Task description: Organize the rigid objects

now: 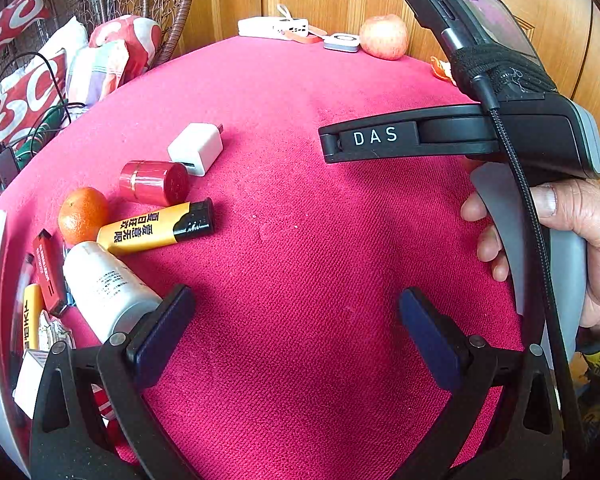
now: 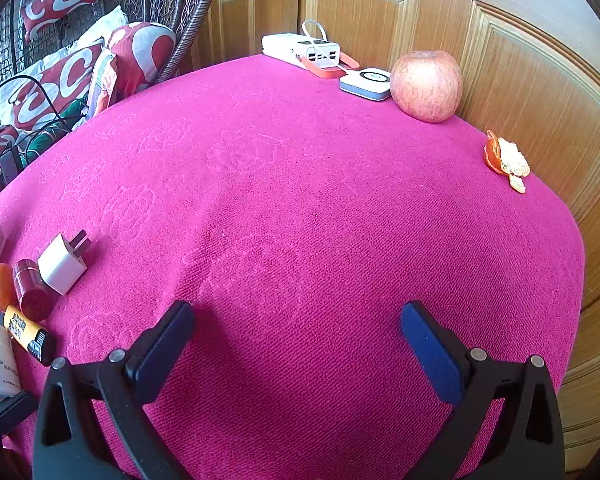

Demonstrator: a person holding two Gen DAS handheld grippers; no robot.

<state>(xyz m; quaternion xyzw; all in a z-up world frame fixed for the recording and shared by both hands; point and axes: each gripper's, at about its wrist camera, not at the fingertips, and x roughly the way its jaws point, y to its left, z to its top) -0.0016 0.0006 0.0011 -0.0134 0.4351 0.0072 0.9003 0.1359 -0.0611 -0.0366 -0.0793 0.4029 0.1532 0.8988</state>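
At the left edge of the table, a cluster of small hard things lay together on the magenta cloth [image 2: 320,208], whose pile was coarse and faintly stamped with rose outlines: a smooth white bottle [image 1: 108,288], a glossy yellow-and-black lighter [image 1: 156,226], a dimpled mandarin [image 1: 82,214], a red cylindrical cap-like tub [image 1: 154,182] lying on its side, and a square white plug [image 1: 196,148] with its prongs pointing away. The left gripper [image 1: 296,312] hovered with jaws wide and empty, the bottle just beside its left finger and outside the gap. The right gripper [image 2: 296,328] was likewise spread wide over bare cloth, the cluster well off to its left. A hand [image 1: 580,240] gripped its grey handle. On the far edge sat a white power bank [image 2: 300,50], a small flat white device [image 2: 366,82], a streaked apple [image 2: 426,86] and, nearer right, curled peel [image 2: 506,162]. Panelled wooden doors [image 2: 500,40] stood behind; patterned cushions [image 2: 60,84] filled a wicker chair at far left.
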